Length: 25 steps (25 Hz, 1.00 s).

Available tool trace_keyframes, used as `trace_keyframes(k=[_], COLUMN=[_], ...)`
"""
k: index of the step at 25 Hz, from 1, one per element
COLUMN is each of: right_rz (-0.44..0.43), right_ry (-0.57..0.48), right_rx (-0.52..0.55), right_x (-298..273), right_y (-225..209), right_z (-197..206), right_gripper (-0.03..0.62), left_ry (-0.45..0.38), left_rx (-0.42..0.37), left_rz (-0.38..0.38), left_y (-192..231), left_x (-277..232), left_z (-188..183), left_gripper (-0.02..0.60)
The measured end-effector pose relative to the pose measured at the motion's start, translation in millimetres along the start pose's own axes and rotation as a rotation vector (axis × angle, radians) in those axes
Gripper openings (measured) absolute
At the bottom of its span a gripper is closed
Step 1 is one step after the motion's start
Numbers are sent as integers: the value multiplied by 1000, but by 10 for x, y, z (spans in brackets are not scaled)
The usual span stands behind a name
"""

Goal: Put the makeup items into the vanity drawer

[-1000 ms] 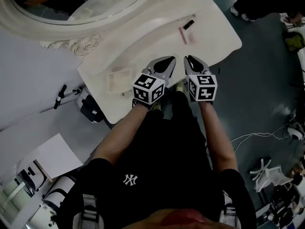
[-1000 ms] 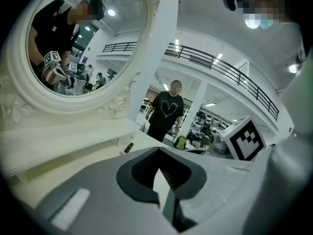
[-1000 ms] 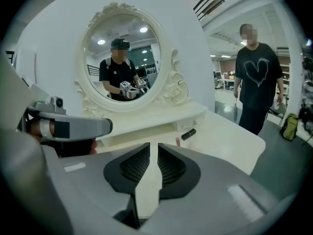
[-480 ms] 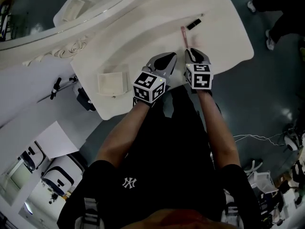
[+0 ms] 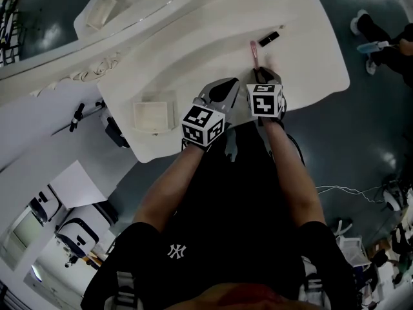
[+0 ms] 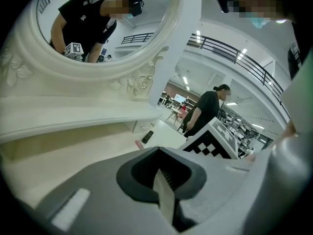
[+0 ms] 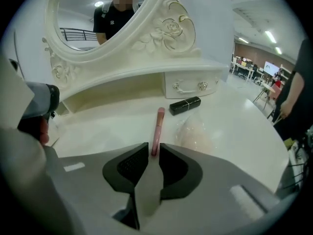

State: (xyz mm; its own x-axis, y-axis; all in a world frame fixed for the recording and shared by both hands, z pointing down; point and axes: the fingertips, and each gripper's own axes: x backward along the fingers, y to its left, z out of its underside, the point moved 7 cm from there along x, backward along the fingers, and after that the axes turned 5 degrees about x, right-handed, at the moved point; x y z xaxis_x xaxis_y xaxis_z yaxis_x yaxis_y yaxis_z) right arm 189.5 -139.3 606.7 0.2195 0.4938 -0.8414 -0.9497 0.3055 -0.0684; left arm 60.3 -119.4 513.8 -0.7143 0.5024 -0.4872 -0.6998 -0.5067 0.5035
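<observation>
A gripper is held in each hand over a white vanity table (image 5: 310,57). The right gripper (image 7: 153,152) is pointed down at a pink tube (image 7: 158,124) that is laid flat on the table top. Its jaws have just been opening and are set a little apart. The near end of the pink tube is seen right at the gap between the tips, but it is not squeezed by the pads. A black lipstick (image 7: 185,105) is laid just past the far end of the tube, turned sideways. A clear bag (image 7: 200,131) is laid just to the right of the tube. Behind these, a small drawer (image 7: 188,86) with two knobs is seen shut under a low shelf. A big round mirror (image 7: 83,23) in a carved white frame is stood at the back.

The left gripper (image 6: 157,151) is held beside the right one, near the front edge of the table. Its jaws are pressed together and nothing is held in them. A small white tray (image 5: 153,115) is set on the table, well to its left.
</observation>
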Motion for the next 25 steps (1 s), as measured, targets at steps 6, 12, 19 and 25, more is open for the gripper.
trace_keyframes(k=[6,12,19,25], right_rz=[39,42,37,12], right_ry=[14,-23,-97,-165], right_rx=[24,5,-15,6], right_x=[5,161,534,839], right_y=[1,37,194,487], right_z=[-5,56,116,88], right_gripper=[55,55,55,55], left_ry=[-5,-23,-45,-74], left_rx=[7,24,9,-18], left_rz=[-5,11,36,50], left_y=[61,78,2,-99], left_x=[107,272,537,821], left_z=[25,68,113,154], left_gripper=[0,0,0,0])
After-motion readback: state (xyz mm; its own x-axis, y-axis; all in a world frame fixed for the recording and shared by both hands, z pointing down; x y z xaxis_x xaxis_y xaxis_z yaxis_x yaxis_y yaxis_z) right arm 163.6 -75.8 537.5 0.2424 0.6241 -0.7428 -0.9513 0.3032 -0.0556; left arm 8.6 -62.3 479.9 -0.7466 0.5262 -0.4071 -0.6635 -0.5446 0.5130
